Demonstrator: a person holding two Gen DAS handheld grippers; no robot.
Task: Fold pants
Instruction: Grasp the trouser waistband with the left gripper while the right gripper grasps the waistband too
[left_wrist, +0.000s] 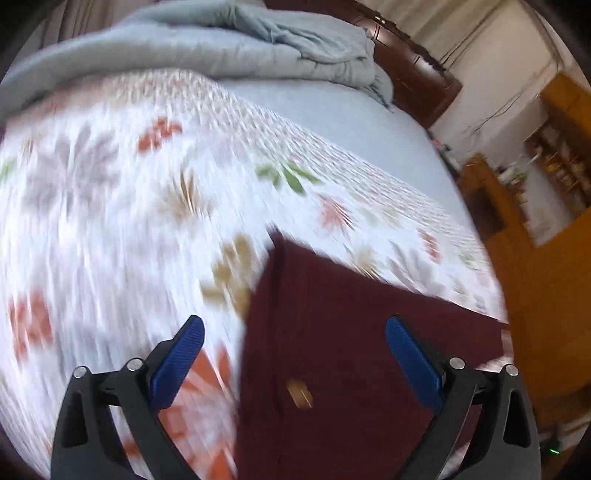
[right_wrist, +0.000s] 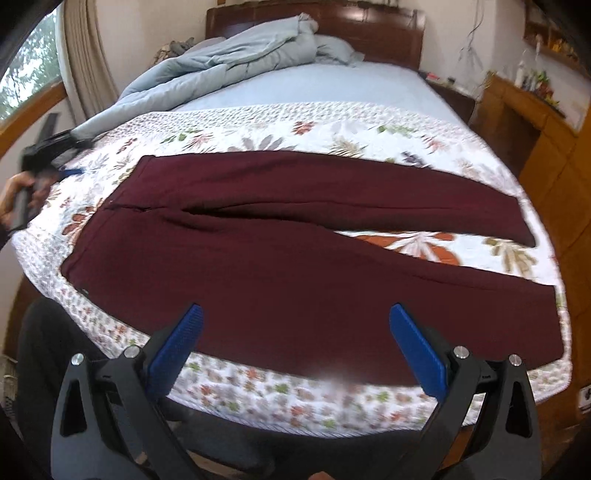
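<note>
Dark maroon pants (right_wrist: 258, 266) lie flat on a floral white quilt (right_wrist: 332, 125) across the bed, waistband at left, both legs spread to the right with a gap between them. My right gripper (right_wrist: 295, 325) is open and empty, above the near leg at the bed's front edge. In the left wrist view, blurred, the waist end of the pants (left_wrist: 351, 350) lies under my open, empty left gripper (left_wrist: 295, 332). The left gripper also shows at the far left of the right wrist view (right_wrist: 70, 171), beside the waistband.
A bunched light-blue duvet (right_wrist: 221, 66) lies at the head of the bed by the dark wooden headboard (right_wrist: 369, 37). A blue sheet (right_wrist: 332, 85) covers the mattress. Wooden furniture (right_wrist: 535, 129) stands along the right side. A curtain and window (right_wrist: 74, 55) are at left.
</note>
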